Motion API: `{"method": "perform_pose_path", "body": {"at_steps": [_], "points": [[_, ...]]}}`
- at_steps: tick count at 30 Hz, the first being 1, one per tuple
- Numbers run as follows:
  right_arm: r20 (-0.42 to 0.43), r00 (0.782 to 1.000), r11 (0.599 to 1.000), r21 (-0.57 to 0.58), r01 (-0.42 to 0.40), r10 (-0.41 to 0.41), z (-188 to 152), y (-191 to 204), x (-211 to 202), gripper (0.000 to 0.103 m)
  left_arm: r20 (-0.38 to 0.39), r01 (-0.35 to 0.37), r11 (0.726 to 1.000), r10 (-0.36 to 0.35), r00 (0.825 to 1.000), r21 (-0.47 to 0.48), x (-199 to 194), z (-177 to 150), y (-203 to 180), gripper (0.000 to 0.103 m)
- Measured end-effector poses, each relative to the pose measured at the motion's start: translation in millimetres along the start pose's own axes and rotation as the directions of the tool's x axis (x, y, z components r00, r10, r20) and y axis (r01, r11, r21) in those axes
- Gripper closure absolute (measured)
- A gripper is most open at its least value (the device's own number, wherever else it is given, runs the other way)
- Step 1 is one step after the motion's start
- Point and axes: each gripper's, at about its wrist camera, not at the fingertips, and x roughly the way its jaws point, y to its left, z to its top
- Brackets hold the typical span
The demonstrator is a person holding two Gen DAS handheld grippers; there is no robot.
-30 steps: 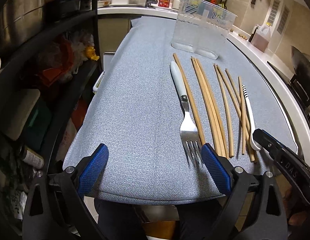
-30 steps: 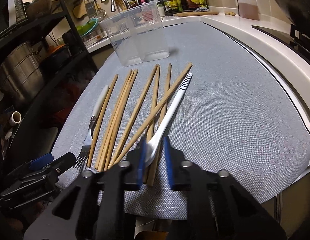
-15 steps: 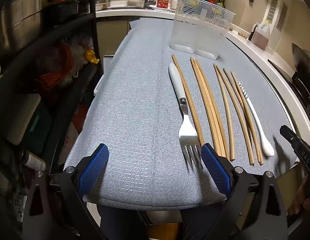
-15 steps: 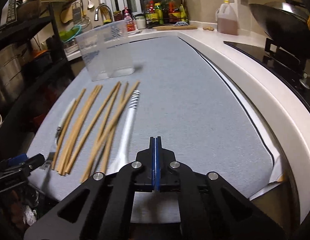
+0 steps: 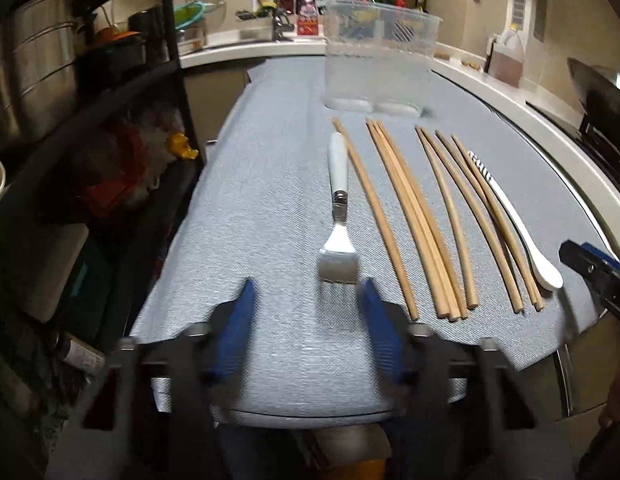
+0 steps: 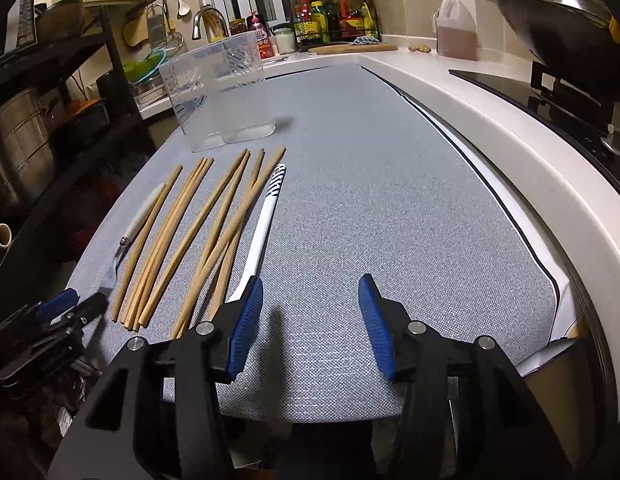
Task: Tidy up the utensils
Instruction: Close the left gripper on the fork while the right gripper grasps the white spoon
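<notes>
A fork (image 5: 337,216) with a white handle lies on the grey mat, tines toward me; it also shows in the right wrist view (image 6: 138,224). Several wooden chopsticks (image 5: 413,220) lie side by side to its right, as the right wrist view (image 6: 198,232) shows. A white spoon (image 5: 509,220) with a striped handle lies furthest right (image 6: 264,228). My left gripper (image 5: 306,332) is open and empty, just short of the fork's tines. My right gripper (image 6: 306,320) is open and empty, right of the spoon's bowl. A clear plastic container (image 5: 377,56) stands beyond the utensils (image 6: 218,92).
A black shelf rack (image 5: 110,92) with pots stands along the mat's left side. A white counter (image 6: 489,92) with a stove and a wok (image 6: 565,28) runs along the right. The mat's front edge (image 5: 310,416) lies just under my grippers.
My right gripper let go of the spoon, drew back to the right and shut, and has now opened wide. My left gripper has narrowed a little and shifted toward the fork.
</notes>
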Motion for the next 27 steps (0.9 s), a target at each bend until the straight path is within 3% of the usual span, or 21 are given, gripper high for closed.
{"method": "perform_pose_path", "body": {"at_steps": [3, 7, 15, 19, 21, 27], "points": [[-0.003, 1.000, 1.000, 0.003, 0.001, -0.001, -2, -1, 1, 0.052, 0.027, 0.036, 0.997, -0.034, 0.999, -0.075, 0, 1, 16, 0.075], [0.001, 1.000, 0.999, 0.042, -0.024, 0.024, -5, -3, 2, 0.048, 0.078, 0.105, 0.981, -0.094, 0.993, -0.164, 3, -2, 32, 0.078], [0.027, 0.995, 0.992, 0.071, -0.100, 0.098, -13, 10, 6, 0.046, 0.157, 0.181, 0.954, -0.146, 0.977, -0.240, 6, -7, 30, 0.080], [0.048, 0.998, 0.999, -0.018, -0.051, 0.052, -19, 29, 8, 0.046, 0.160, 0.188, 0.949, -0.150, 0.976, -0.253, 10, -8, 27, 0.080], [0.071, 0.997, 0.998, -0.053, -0.027, 0.030, -24, 35, 6, 0.053, 0.158, 0.184, 0.950, -0.147, 0.977, -0.254, 12, -10, 27, 0.080], [0.065, 0.994, 0.995, 0.042, -0.090, 0.087, -21, 24, 3, 0.057, 0.178, 0.193, 0.939, -0.146, 0.973, -0.284, 6, -14, 29, 0.080]]}}
